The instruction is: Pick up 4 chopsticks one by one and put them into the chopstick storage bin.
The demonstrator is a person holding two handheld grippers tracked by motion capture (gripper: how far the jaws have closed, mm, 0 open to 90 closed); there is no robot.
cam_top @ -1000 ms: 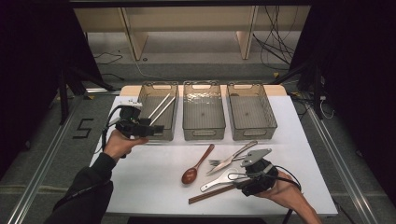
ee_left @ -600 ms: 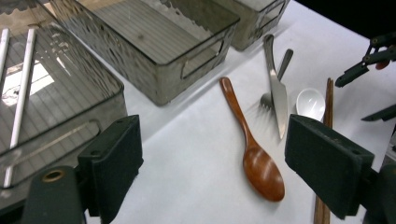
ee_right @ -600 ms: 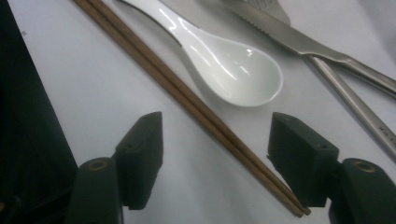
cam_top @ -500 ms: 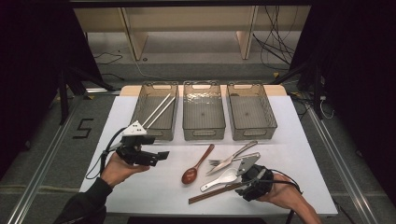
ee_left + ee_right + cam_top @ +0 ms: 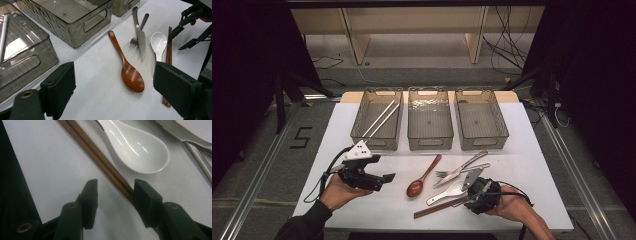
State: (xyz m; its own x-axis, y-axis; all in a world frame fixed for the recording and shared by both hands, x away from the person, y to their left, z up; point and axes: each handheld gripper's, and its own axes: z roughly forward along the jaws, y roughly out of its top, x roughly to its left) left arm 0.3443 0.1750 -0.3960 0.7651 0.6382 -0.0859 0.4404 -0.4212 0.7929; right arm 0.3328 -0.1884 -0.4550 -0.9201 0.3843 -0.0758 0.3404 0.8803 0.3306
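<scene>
On the white tabletop [image 5: 522, 165] we hold our left gripper [image 5: 384, 178] with fingers spread wide and empty, while our right gripper [image 5: 115, 195] has just been closing, its fingers still apart around the brown chopsticks [image 5: 100, 157] beside the white spoon [image 5: 140, 150].

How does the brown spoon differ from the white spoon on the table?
The brown spoon looks wooden and dark, while the white spoon is glossy and pale. The brown spoon lies by itself; the white spoon lies right beside the brown chopsticks. Both rest flat on the white table, bowl upward.
</scene>
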